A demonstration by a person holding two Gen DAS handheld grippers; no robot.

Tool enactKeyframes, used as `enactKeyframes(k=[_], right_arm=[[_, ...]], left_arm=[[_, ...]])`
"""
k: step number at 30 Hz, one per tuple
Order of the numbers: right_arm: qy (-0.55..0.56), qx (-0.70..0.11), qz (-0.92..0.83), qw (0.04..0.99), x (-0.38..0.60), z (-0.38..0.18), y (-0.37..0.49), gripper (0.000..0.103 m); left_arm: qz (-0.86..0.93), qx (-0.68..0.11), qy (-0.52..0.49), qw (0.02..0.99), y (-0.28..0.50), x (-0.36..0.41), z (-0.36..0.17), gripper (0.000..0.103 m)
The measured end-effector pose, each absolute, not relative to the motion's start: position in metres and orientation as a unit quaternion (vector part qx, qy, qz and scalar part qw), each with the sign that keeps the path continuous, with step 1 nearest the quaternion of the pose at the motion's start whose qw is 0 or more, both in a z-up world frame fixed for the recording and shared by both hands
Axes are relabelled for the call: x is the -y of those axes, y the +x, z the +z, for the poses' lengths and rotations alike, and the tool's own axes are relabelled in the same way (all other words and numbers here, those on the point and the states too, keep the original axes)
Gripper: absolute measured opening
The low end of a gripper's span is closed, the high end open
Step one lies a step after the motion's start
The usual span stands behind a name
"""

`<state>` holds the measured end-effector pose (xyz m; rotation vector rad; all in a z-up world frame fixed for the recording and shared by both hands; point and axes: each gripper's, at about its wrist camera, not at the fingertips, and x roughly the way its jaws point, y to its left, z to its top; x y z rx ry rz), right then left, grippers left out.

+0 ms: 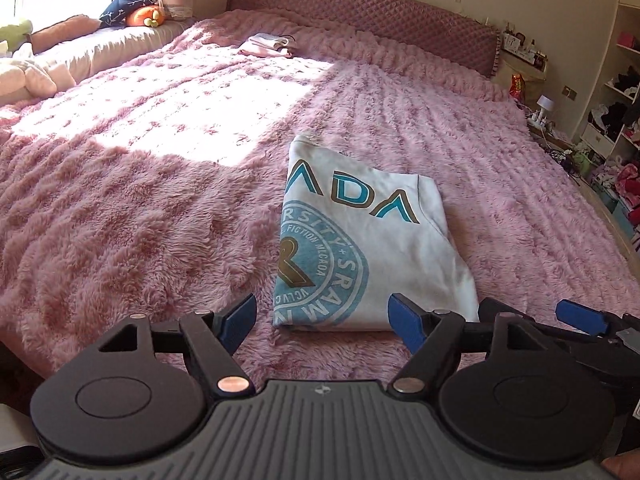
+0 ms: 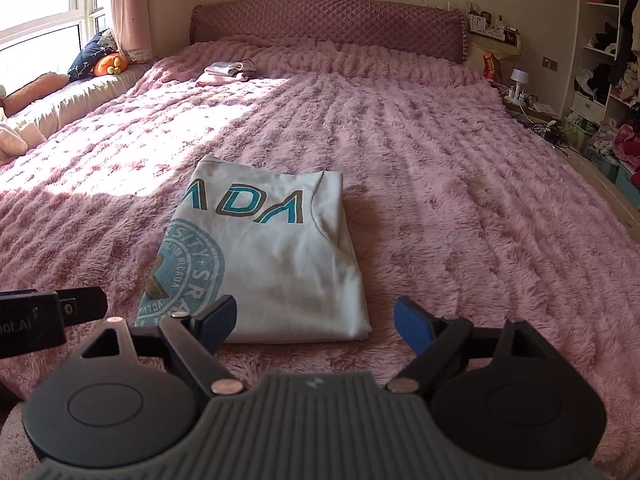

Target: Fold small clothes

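**Now the shirt lies folded, both grippers free**

Evidently folded, the white shirt rests near the bed's foot edge. My left gripper and right gripper hang spread and empty above it, so nothing disturbs it.

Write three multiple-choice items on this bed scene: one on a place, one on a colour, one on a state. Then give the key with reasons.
1. Where does the folded white printed T-shirt lie?
A. on the fluffy pink bedspread
B. on the shelves
C. on the window seat

2. What colour are the pads of the left gripper?
A. red
B. blue
C. green

3. How does the right gripper stand?
A. shut on the shirt
B. shut, empty
C. open, empty

Key: 1 A, bedspread surrounds the shirt on every side; 2 B, both pads show blue; 3 C, its jaws stand apart with nothing clamped between them.
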<state>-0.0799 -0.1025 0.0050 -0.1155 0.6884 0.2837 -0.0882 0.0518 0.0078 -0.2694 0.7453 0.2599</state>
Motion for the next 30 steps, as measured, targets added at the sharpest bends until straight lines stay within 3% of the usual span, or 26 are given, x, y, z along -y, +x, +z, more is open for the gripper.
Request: enactKeyframes(k=[30], right_arm=[[-0.069,-0.369,0.111,0.92,0.101,0.001,-0.107,0.082]], left_arm=[[0.156,-0.4,-0.101,0.897,-0.102,-0.029,0.003,0.085]])
